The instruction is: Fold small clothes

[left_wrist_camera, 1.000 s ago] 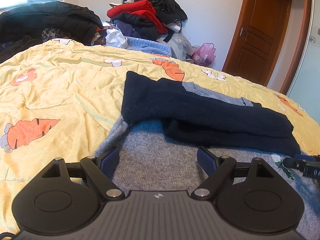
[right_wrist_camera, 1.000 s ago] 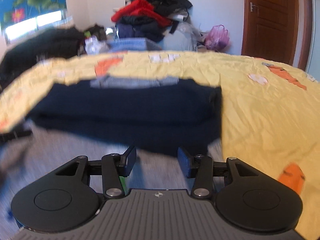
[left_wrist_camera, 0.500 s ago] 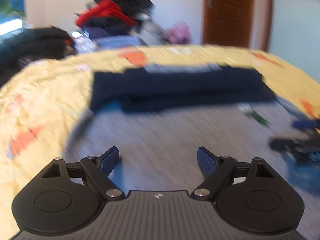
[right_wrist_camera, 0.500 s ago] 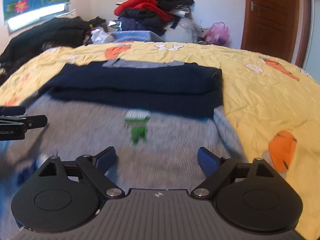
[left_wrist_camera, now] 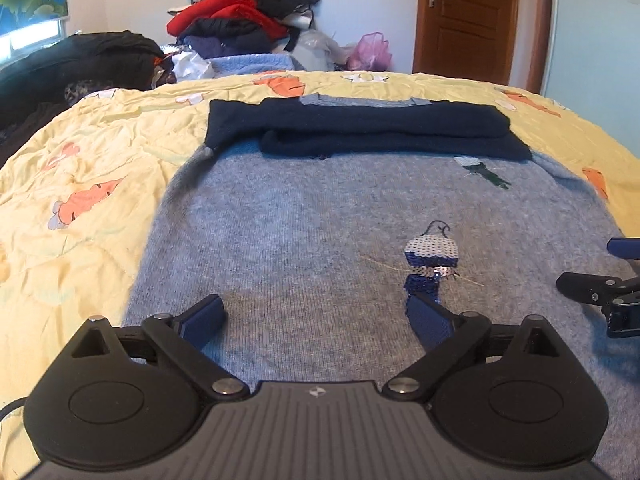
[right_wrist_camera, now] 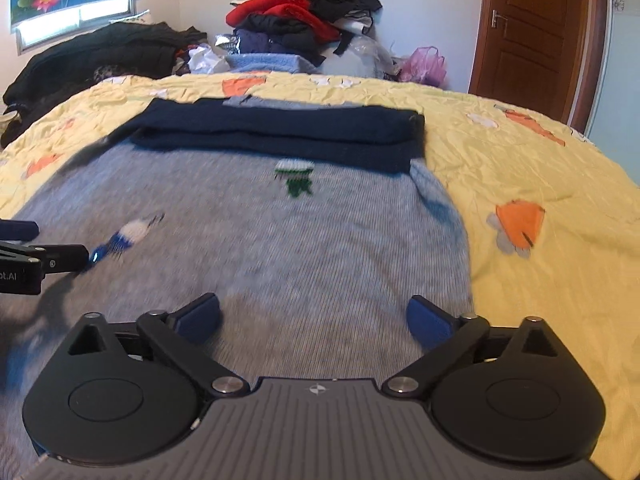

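Observation:
A small grey knit sweater lies flat on the yellow bed cover, its navy sleeves folded across the far end. Sequin patches decorate its front. My left gripper hovers over the sweater's near left part, jaws opening, nothing between the pads. My right gripper hovers over the near right part of the grey sweater, its jaws also opening and empty. The navy sleeves lie beyond it. Each gripper shows at the edge of the other's view: right gripper, left gripper.
The yellow carrot-print bed cover spreads around the sweater. A heap of red, black and blue clothes is piled at the far wall. Dark garments lie at the far left. A wooden door stands at the back right.
Both grippers have drawn back toward the near hem of the sweater, away from the folded navy sleeves. Both jaws have spread wider, the right one from a narrow gap.

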`<state>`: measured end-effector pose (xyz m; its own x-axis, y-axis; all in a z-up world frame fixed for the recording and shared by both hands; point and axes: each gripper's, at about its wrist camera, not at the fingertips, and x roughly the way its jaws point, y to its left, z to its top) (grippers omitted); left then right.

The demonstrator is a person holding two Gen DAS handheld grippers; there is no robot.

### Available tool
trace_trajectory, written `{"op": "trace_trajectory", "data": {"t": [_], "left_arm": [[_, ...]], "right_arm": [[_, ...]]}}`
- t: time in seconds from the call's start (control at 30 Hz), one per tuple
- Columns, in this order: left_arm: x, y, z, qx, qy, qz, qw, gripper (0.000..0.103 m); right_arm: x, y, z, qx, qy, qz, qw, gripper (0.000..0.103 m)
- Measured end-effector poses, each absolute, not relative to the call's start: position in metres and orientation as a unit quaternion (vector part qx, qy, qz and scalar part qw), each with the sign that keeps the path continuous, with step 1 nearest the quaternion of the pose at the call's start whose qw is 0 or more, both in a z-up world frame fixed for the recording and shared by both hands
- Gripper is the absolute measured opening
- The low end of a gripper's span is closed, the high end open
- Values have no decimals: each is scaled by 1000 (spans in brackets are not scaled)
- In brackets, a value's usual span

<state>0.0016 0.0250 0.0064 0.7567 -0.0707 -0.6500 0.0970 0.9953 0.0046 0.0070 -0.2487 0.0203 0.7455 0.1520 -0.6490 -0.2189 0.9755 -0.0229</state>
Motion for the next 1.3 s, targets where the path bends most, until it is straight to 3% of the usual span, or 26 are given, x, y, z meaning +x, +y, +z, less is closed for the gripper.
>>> {"op": "trace_trajectory", "data": {"t": [0.3, 1.3], "left_arm": [[3, 18, 8, 32, 354, -26, 934, 103], [-131, 29, 15, 20, 359, -53, 932, 103]], "right_arm": [[7, -248, 21, -50, 347, 91, 932, 102], [-108, -268, 29, -63, 368, 124, 919, 102]]}}
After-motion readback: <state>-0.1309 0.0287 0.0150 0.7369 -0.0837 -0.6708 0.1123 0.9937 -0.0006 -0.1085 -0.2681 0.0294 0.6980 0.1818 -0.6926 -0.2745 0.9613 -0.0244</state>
